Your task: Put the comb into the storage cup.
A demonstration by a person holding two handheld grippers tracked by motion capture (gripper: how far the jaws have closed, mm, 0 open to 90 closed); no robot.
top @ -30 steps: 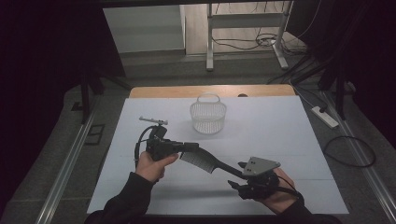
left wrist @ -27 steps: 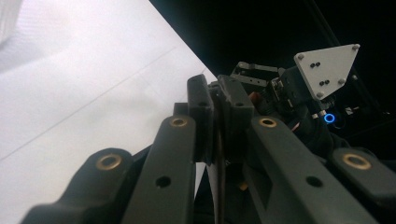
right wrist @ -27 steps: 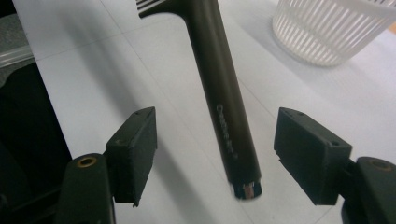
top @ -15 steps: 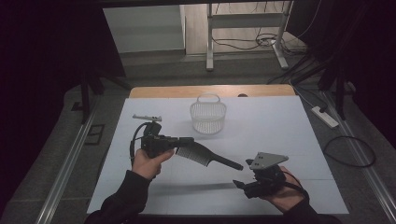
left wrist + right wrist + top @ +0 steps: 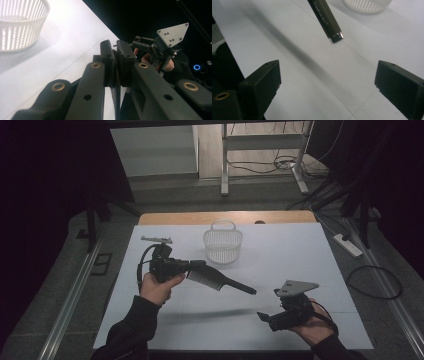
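Note:
A black comb (image 5: pixel 220 282) with a long thin handle hangs above the white table sheet (image 5: pixel 300 255), and my left gripper (image 5: pixel 197 265) is shut on its toothed end. The handle points right and toward me. In the left gripper view the jaws (image 5: pixel 115 65) press together on the comb's thin edge (image 5: pixel 115 100). My right gripper (image 5: pixel 265 318) is open near the front right, apart from the comb. In the right gripper view, the handle's tip (image 5: pixel 328 20) floats above the gap of the right gripper (image 5: pixel 327 80). The comb's shadow lies on the sheet.
A white slatted basket (image 5: pixel 223 245) with a handle stands at the back middle of the sheet, also seen as the basket (image 5: pixel 20 22) and the basket (image 5: pixel 367 5). Bare wood (image 5: pixel 225 217) edges the far side. A power strip (image 5: pixel 347 245) lies on the floor at the right.
The left gripper has carried the comb up and toward the back. The handle tip, which reached the right gripper a second ago, is now apart from it. The right gripper has drawn back right.

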